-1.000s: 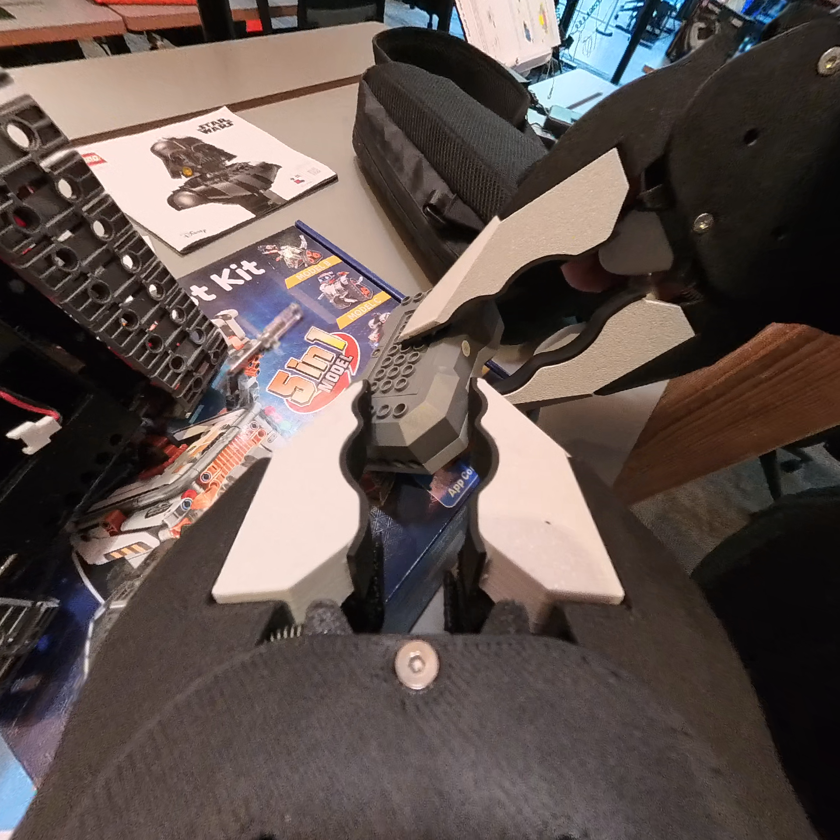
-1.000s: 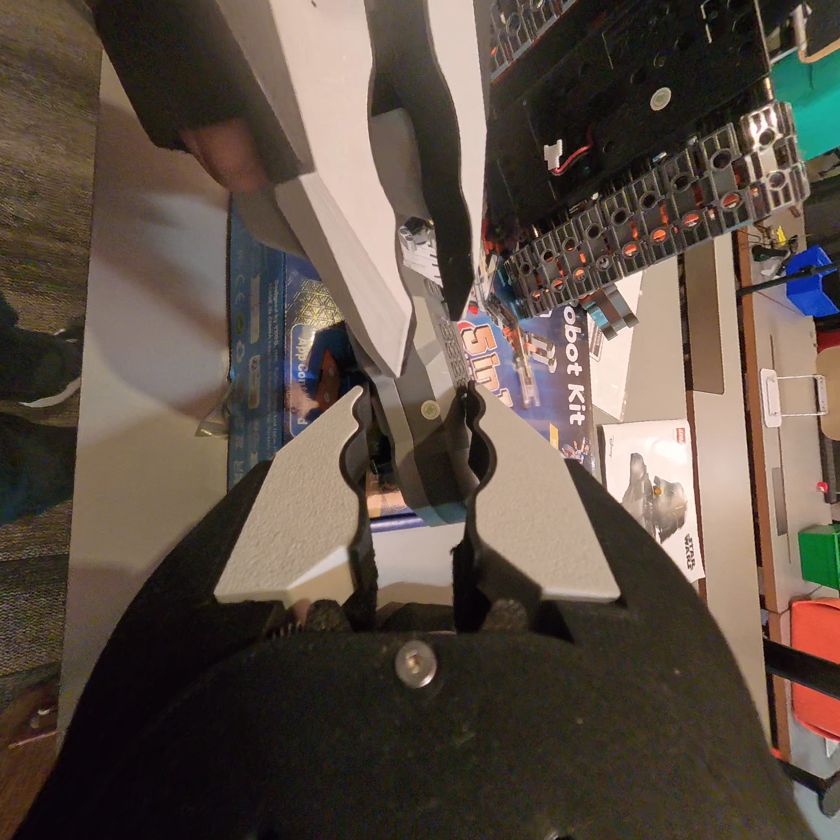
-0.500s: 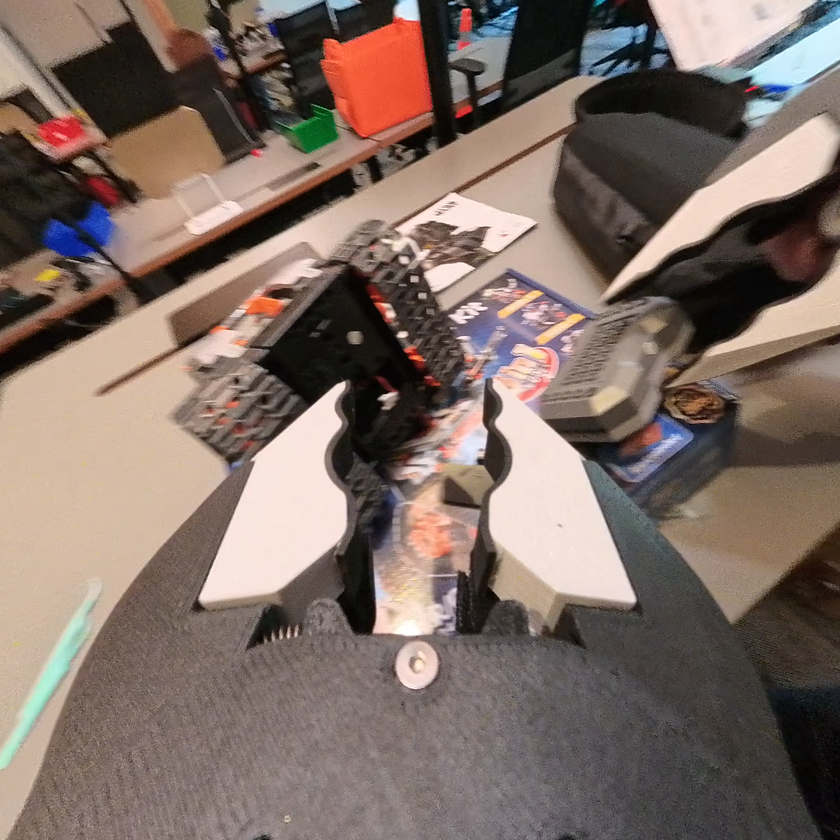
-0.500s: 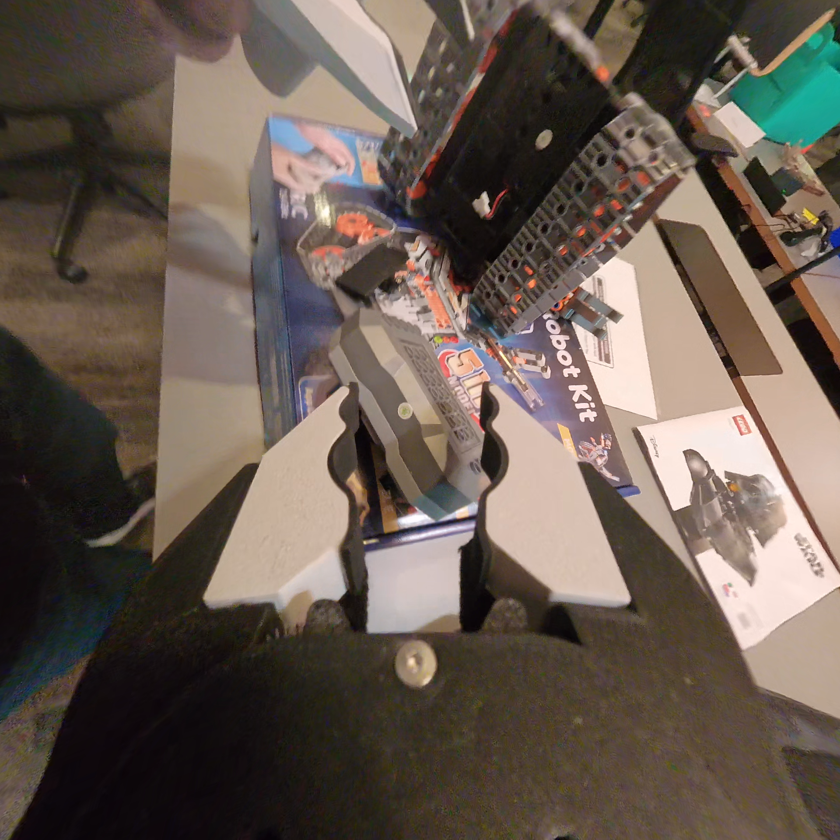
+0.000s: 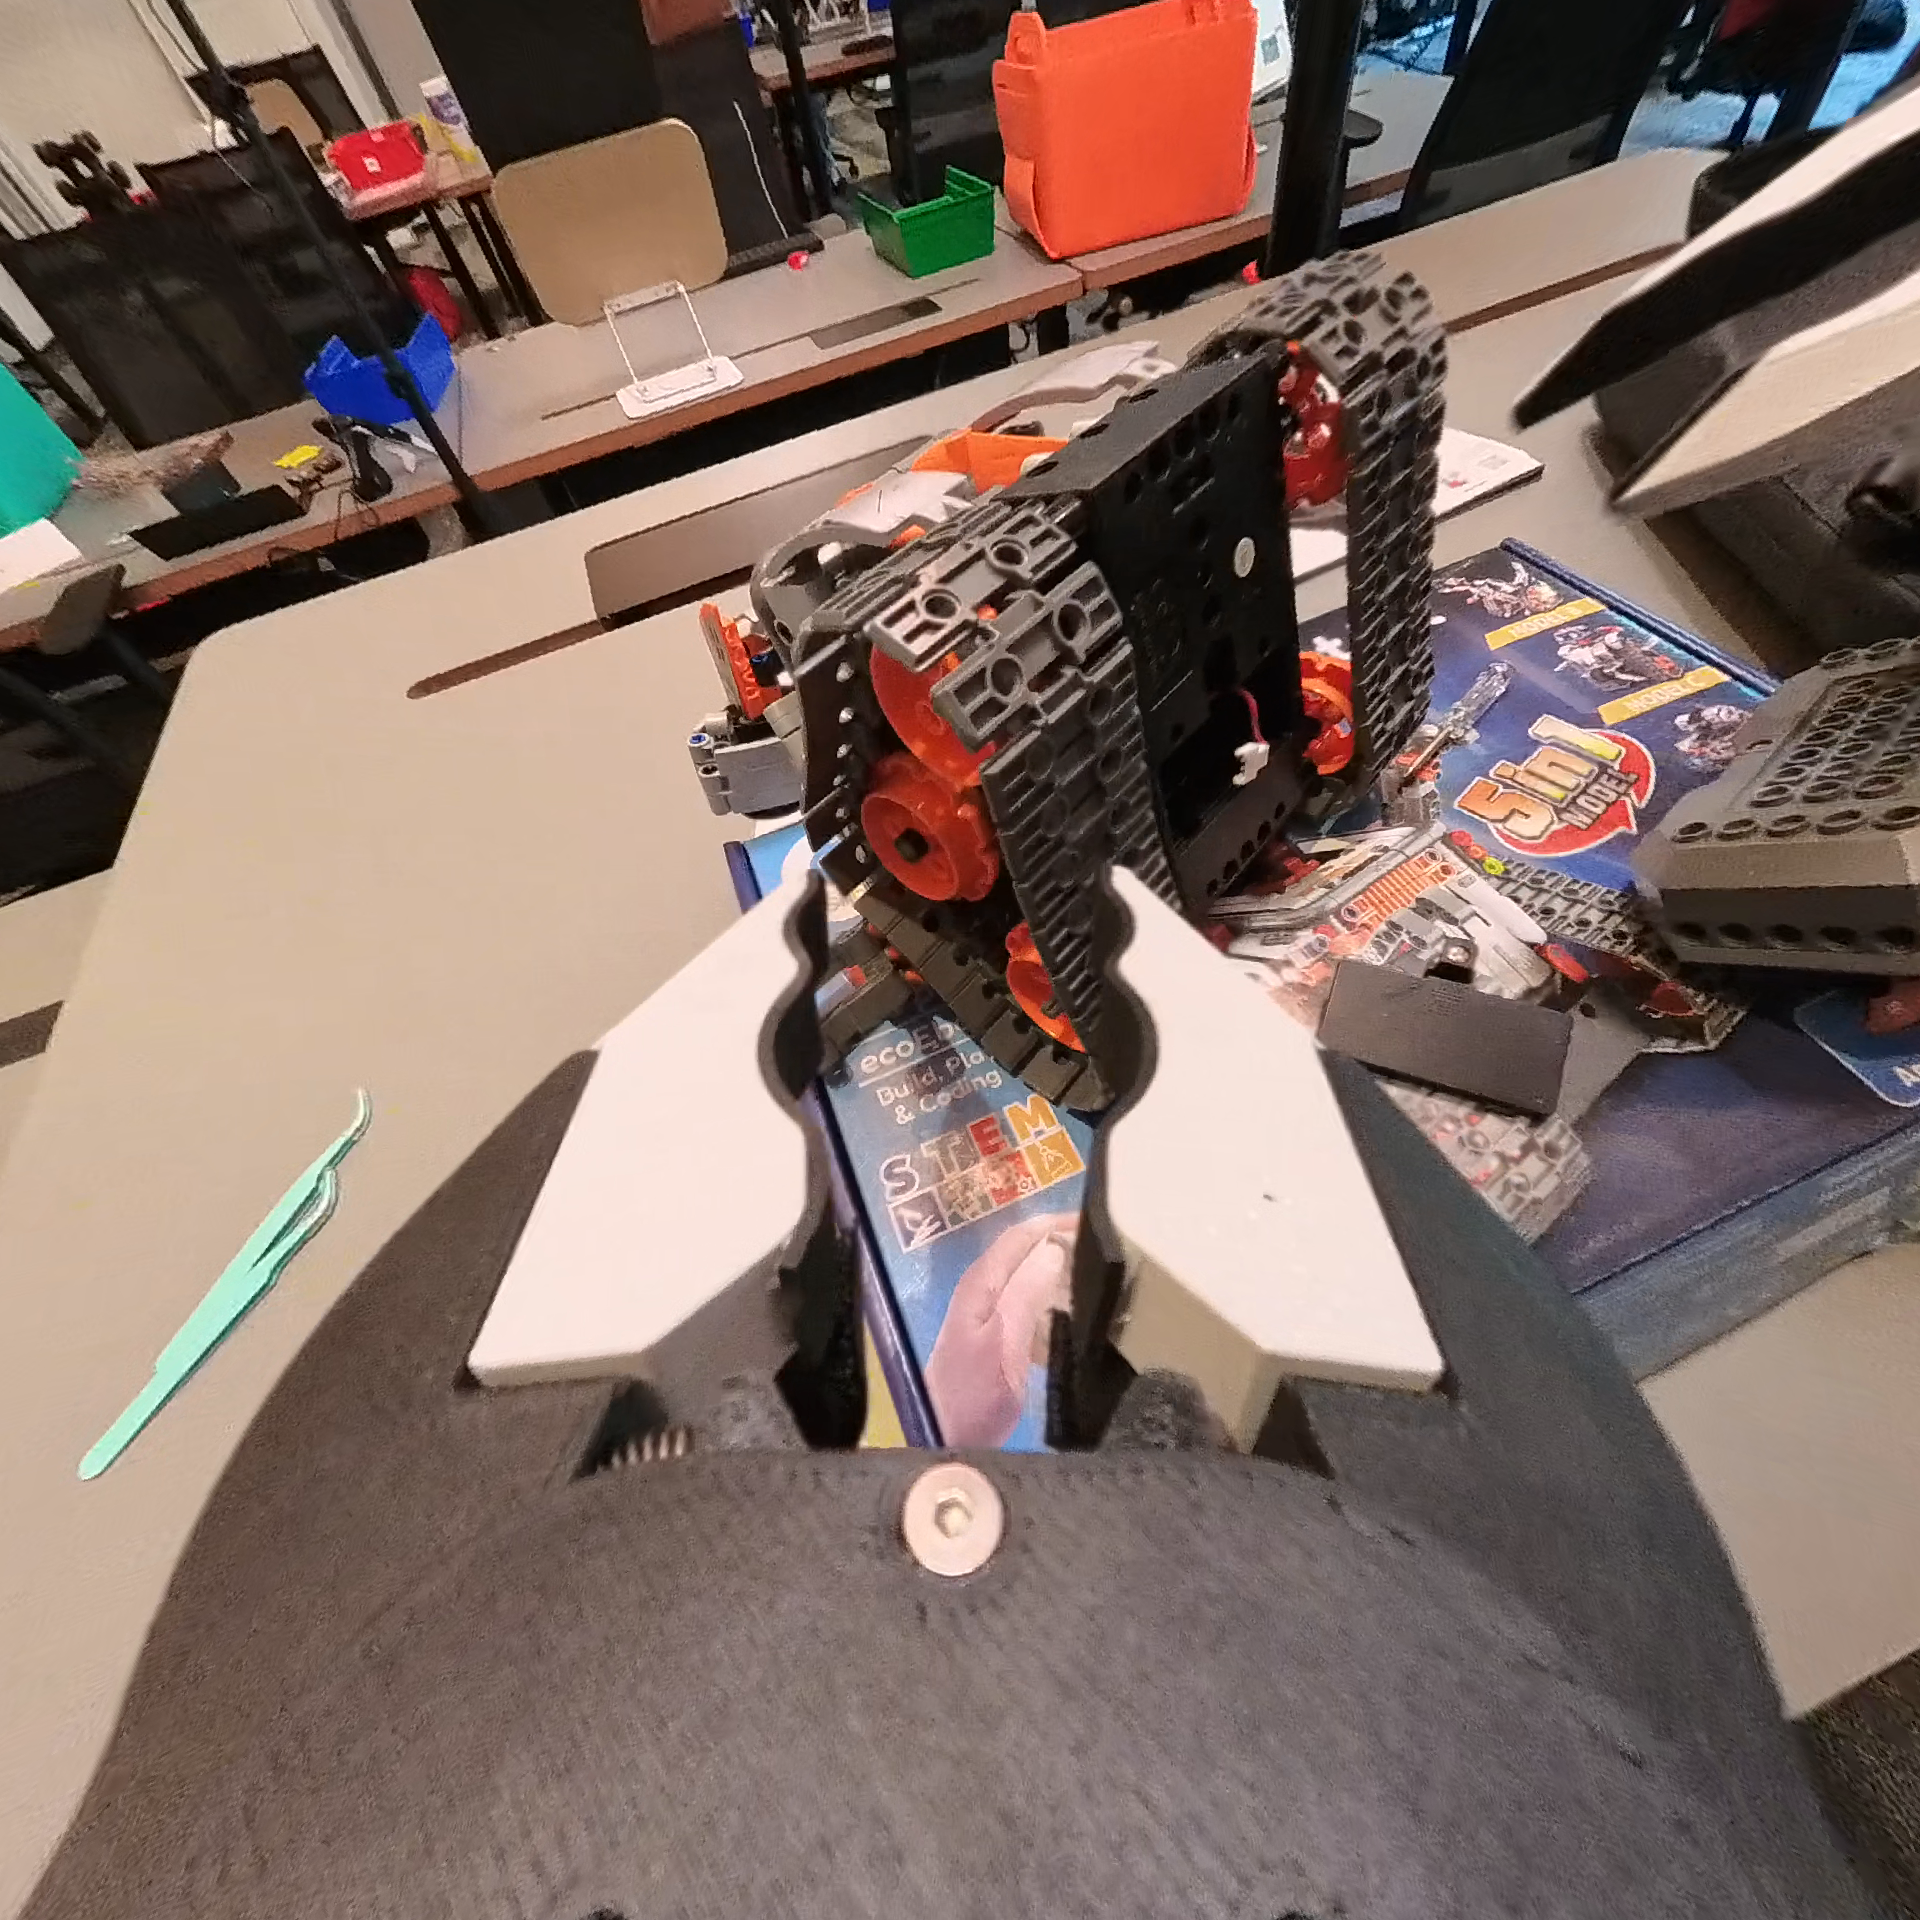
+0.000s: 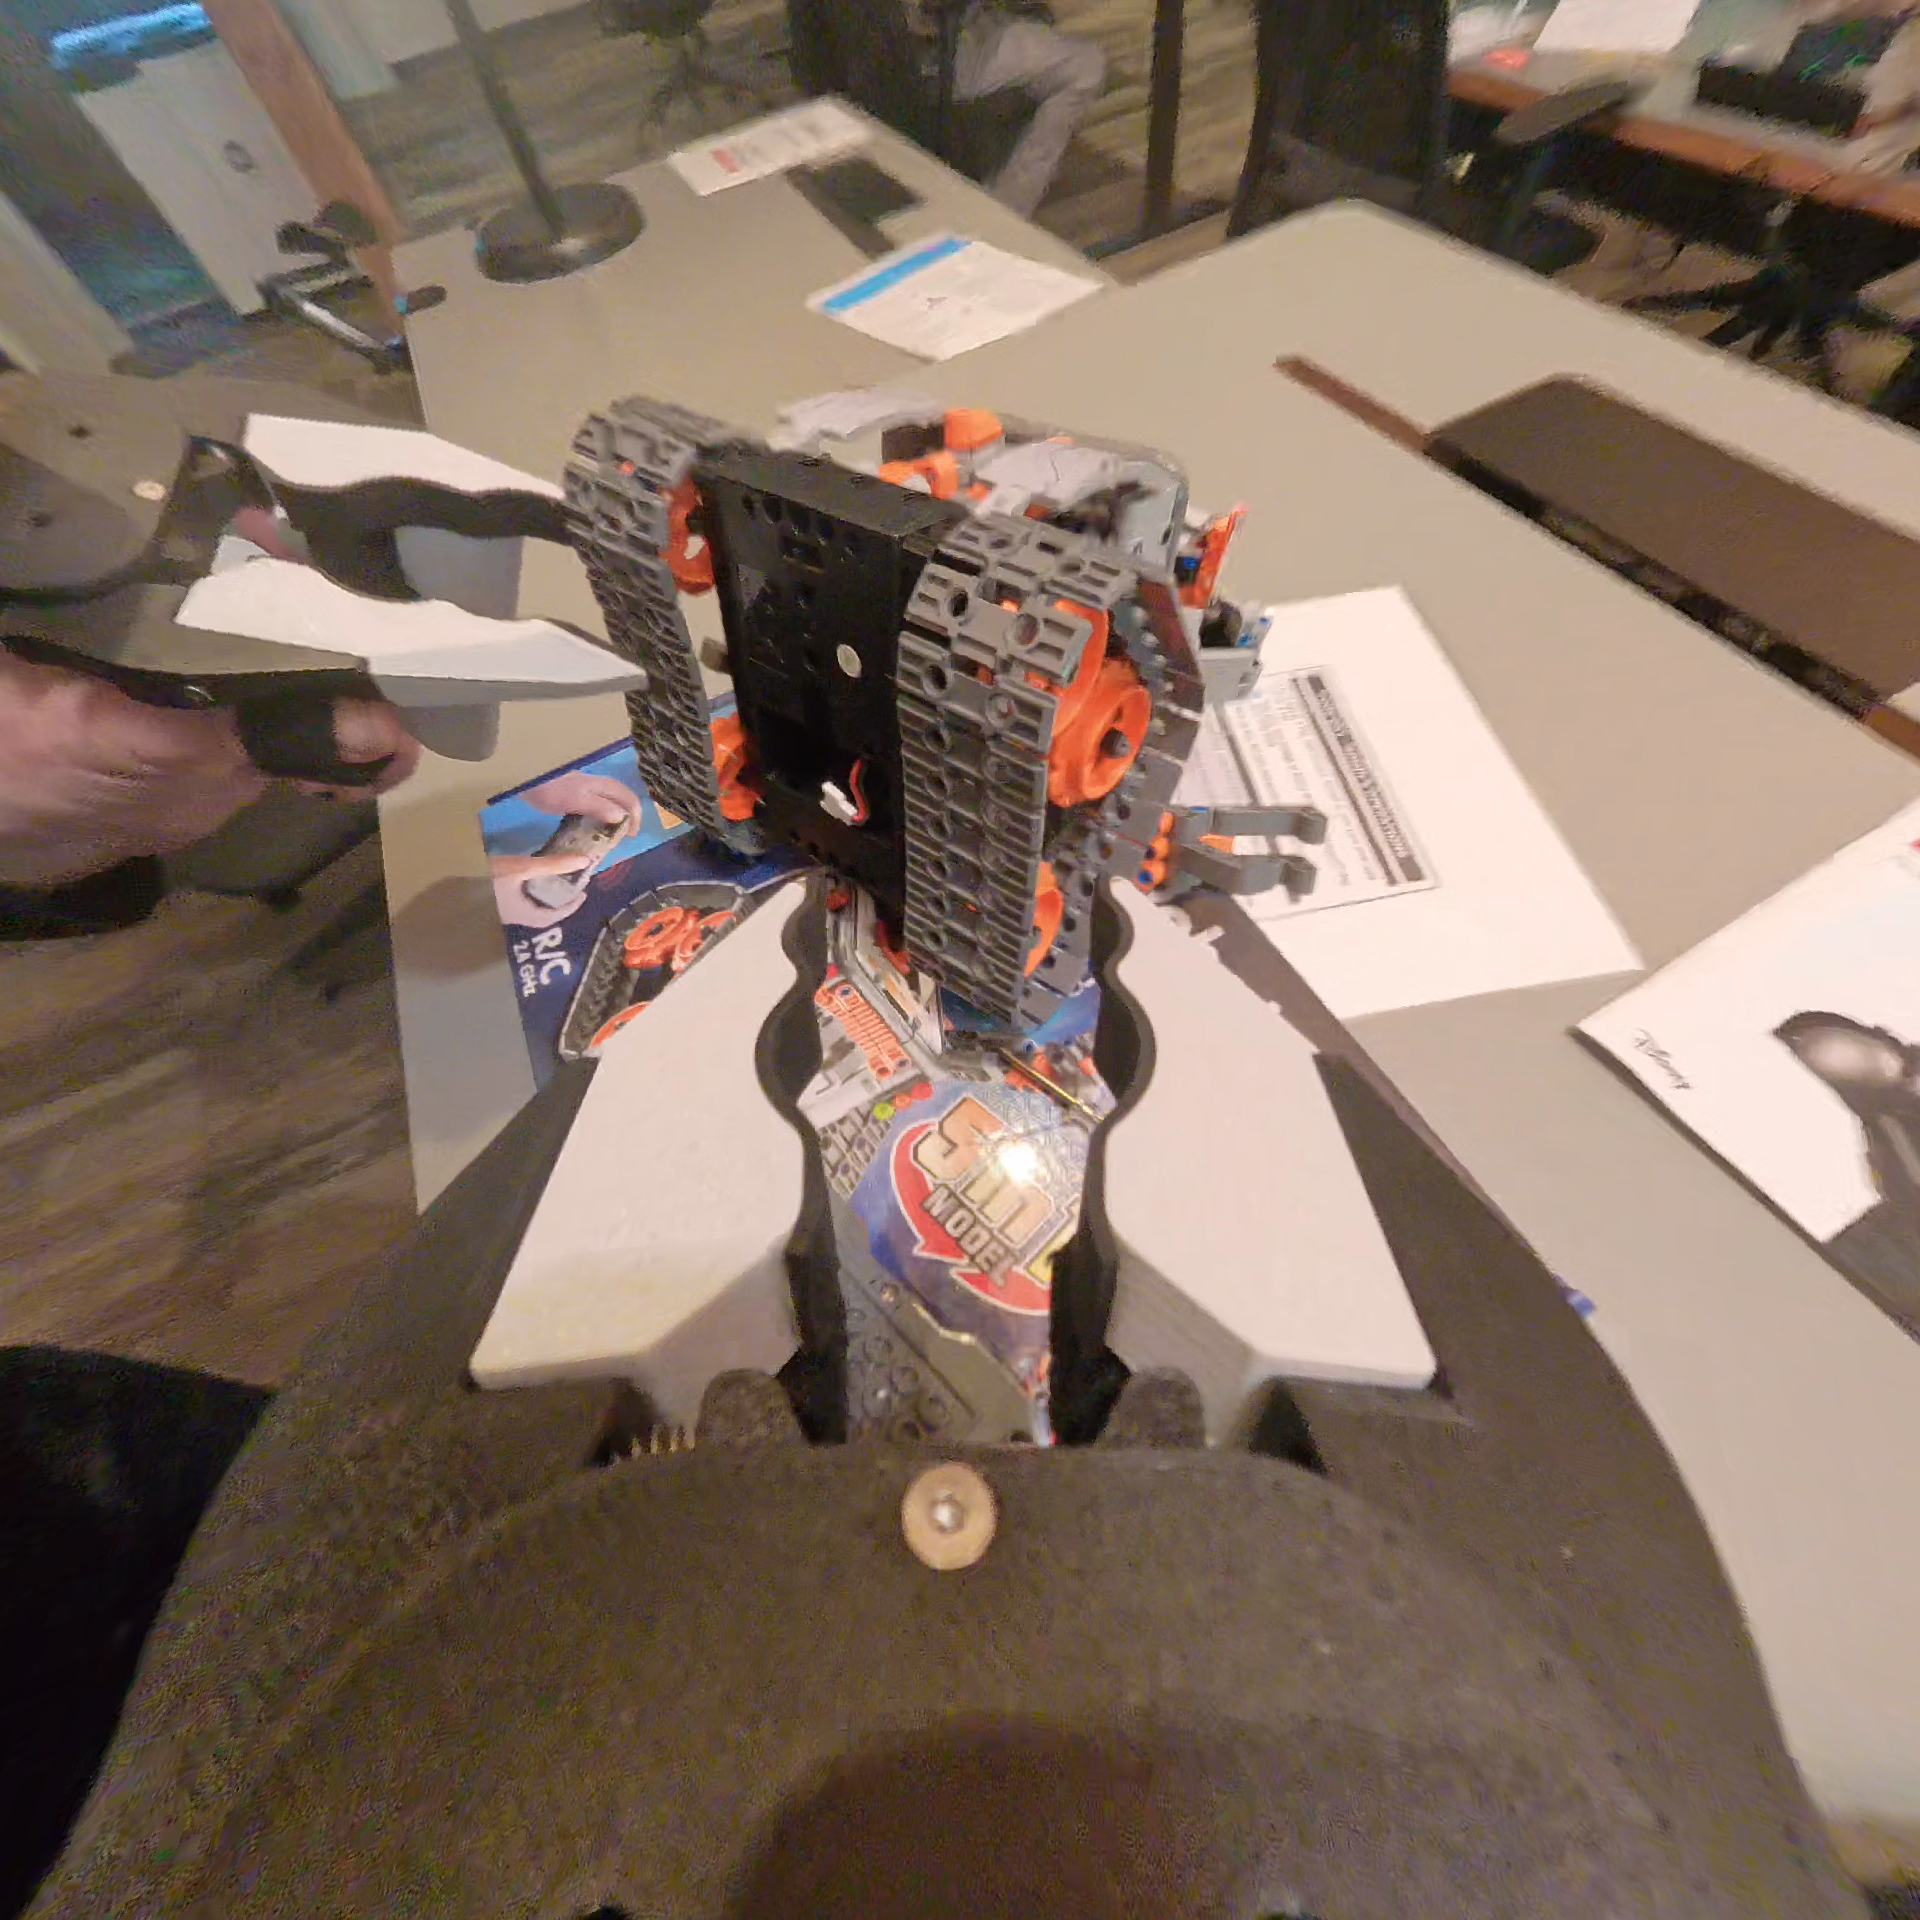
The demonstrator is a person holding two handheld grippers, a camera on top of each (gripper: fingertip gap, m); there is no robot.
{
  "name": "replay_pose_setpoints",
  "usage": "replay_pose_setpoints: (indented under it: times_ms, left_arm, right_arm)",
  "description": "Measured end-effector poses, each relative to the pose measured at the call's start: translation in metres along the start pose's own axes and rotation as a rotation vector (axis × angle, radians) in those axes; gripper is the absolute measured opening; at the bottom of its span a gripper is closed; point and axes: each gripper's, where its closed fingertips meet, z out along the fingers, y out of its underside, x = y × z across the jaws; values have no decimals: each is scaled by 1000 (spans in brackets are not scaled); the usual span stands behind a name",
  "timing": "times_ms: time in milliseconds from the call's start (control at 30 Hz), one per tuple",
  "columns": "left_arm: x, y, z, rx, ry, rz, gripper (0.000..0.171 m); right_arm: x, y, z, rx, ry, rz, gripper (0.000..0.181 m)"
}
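1. Grey desk (image 5: 395,831) in a shared workroom, with more desks, an orange bag (image 5: 1122,125) and a green bin (image 5: 930,223) behind. A blue kit box (image 5: 1714,1174) lies flat on the desk and carries everything of interest.
2. The tracked model (image 5: 1122,665) stands on end on the box lid, underside towards both cameras. Its belly compartment is open, with a red wire and white connector (image 5: 1252,758) hanging loose inside.
3. Left gripper (image 5: 961,914): jaws spread, gripping nothing, straddling one track band at the model's side. The right wrist view shows the same. Whether a finger touches the band, cannot tell.
4. Right gripper (image 6: 961,904): jaws released and empty, facing the model's underside just short of it. A grey studded block (image 5: 1808,821) lies on the box beneath it, and a black flat cover (image 5: 1444,1039) is loose nearby.
5. Teal tweezers (image 5: 229,1278) lie on the desk well apart. A white sheet (image 6: 1403,810) and a booklet (image 6: 1766,1039) lie beside the box.
6. Risks, as judged:
   - The model rests on a narrow end on a glossy lid, so a sideways nudge from the left jaws could topple or slide it.
   - The rubber track may flex or peel off its wheels if pinched alone.
   - The loose connector could snag on a fingertip.
   - The grey block sits near the box edge, so a knock may send it off.
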Motion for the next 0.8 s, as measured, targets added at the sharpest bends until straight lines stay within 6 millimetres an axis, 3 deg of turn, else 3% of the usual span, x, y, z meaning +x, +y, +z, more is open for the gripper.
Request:
replay_pose_setpoints:
  times_ms: [133,333,467,800]
  left_arm:
    - [3,-1,5,24,33,-7,38]
    - [9,-4,10,72,54,-12,13]
    - [7,-3,12,92,59,-20,13]
    - [5,-4,13,128,70,-18,12]
  right_arm:
    - [4,7,21,-86,-48,4,41]
    - [2,2,34,-79,-133,11,28]
    - [6,3,36,-65,-143,5,11]
    - [6,2,37,-40,-189,17,8]
